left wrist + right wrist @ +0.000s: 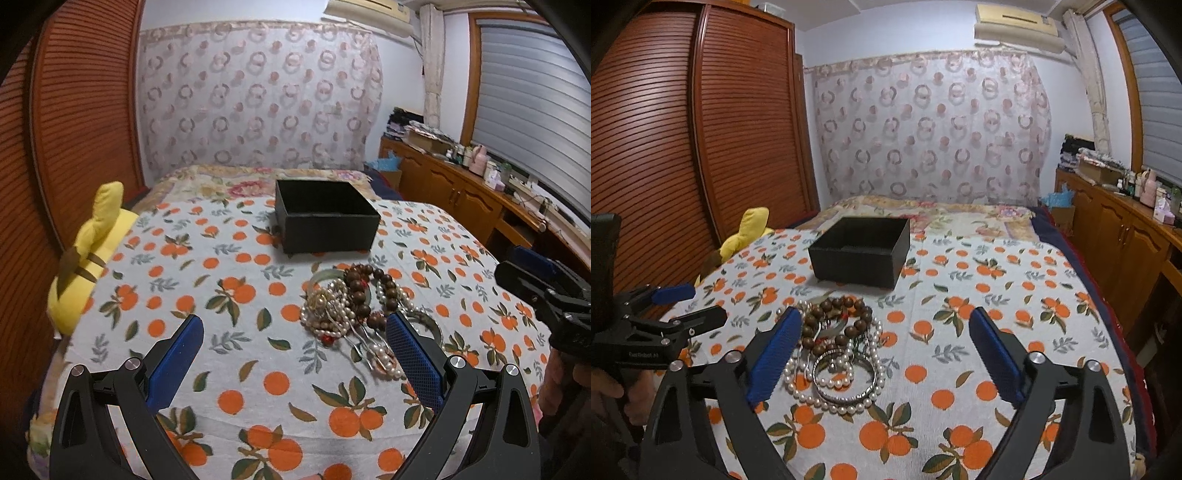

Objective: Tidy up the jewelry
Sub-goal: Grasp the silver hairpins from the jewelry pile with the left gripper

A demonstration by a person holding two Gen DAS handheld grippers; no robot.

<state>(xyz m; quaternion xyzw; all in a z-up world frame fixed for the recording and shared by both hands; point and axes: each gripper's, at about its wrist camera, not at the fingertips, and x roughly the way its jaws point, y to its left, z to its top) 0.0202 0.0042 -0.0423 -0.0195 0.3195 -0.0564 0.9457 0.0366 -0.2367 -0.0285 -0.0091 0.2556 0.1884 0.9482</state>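
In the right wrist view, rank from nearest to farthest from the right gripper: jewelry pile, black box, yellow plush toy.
From the right gripper:
1. Jewelry pile, against the left-side finger.
2. Black box, behind the pile, centre of the bed.
3. Yellow plush toy, far left bed edge.

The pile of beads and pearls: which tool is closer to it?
It's close; maybe the right tool, whose blue pads sit open with the pile of beads and pearls by its left pad. The left tool is open too, the pile by its right pad.
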